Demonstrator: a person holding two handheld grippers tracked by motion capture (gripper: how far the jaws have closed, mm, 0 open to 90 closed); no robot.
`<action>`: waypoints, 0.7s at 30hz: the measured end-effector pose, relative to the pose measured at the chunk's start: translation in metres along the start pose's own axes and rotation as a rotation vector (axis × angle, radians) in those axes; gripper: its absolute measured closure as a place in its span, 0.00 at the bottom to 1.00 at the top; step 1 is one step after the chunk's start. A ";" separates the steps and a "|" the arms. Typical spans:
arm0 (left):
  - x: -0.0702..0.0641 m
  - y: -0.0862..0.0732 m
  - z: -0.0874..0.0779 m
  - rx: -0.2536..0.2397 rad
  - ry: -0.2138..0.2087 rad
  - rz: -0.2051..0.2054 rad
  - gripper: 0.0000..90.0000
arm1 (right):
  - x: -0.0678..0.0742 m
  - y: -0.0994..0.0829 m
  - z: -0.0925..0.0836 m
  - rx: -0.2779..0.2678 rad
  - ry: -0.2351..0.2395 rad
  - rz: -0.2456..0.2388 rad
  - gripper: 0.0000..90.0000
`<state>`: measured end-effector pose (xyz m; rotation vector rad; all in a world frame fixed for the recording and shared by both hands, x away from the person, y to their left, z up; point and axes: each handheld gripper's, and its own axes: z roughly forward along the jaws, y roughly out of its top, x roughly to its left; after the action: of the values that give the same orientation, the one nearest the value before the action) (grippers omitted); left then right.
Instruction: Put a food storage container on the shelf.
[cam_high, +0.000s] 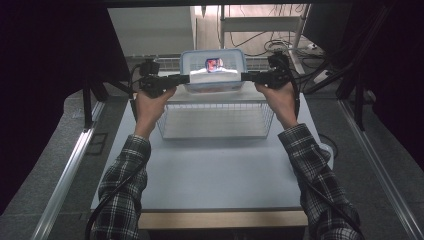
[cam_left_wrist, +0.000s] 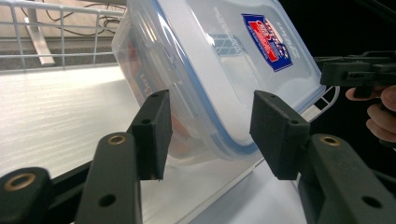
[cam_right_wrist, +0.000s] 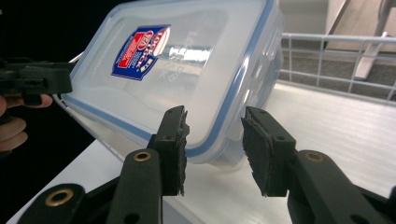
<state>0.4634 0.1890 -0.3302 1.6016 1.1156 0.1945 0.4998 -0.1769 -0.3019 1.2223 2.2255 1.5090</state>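
A clear plastic container (cam_high: 212, 70) with a blue-sealed lid and a red-and-blue label stands tilted on a white shelf (cam_left_wrist: 56, 116), lid facing me. My left gripper (cam_high: 184, 78) holds its left end. In the left gripper view the jaws (cam_left_wrist: 208, 135) straddle a lower corner of the container (cam_left_wrist: 224, 70), pads against it. My right gripper (cam_high: 246, 76) holds the opposite end. In the right gripper view its jaws (cam_right_wrist: 212, 144) close around the corner of the container (cam_right_wrist: 187, 70), pads touching lid and base. Red contents show faintly through the wall.
A white wire basket (cam_high: 215, 120) sits on the pale table (cam_high: 215, 170) just below the shelf. A wire rail (cam_right_wrist: 336, 60) runs behind the shelf. Cables and a metal rack (cam_high: 280, 35) lie beyond, and dark curtains flank both sides.
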 end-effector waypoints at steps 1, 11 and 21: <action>0.000 0.000 0.000 -0.004 0.007 0.001 0.53 | 0.000 0.001 0.001 -0.005 -0.006 0.000 0.66; 0.007 0.002 0.000 -0.026 -0.003 -0.032 0.55 | 0.000 0.001 0.002 -0.026 0.008 0.034 0.68; 0.006 0.002 -0.003 -0.013 -0.019 -0.046 0.56 | 0.003 0.002 0.001 -0.022 0.005 0.028 0.69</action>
<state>0.4657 0.1958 -0.3297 1.5616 1.1329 0.1554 0.4993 -0.1739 -0.2997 1.2490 2.1980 1.5449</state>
